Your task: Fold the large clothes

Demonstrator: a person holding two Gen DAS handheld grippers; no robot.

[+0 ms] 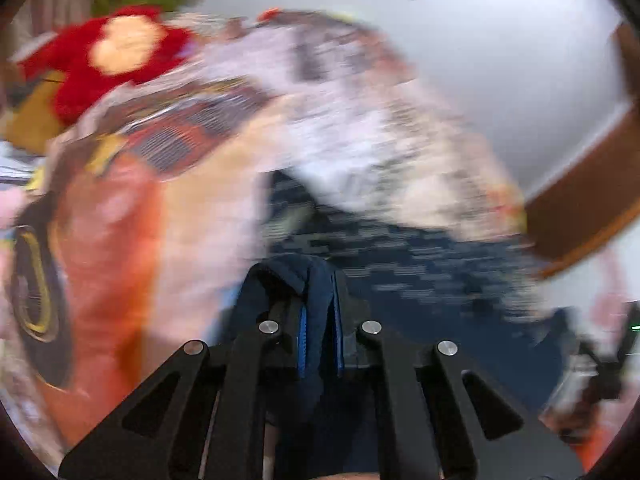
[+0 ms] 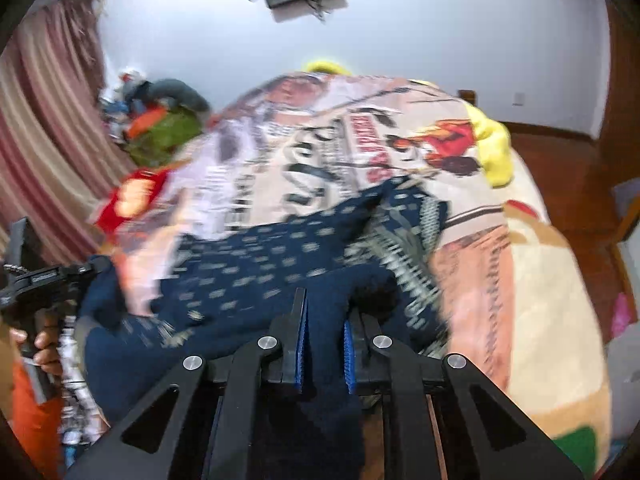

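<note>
I count one navy patterned sweater (image 2: 280, 256), spread over the printed blanket (image 2: 472, 240) on the bed. Both my grippers, left (image 1: 319, 312) and right (image 2: 325, 332), pinch its dark fabric between blue pads.

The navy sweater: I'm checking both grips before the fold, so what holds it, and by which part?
Both grippers: the left gripper and the right gripper each pinch a bunched fold of the navy sweater; blur hides which part.
</note>
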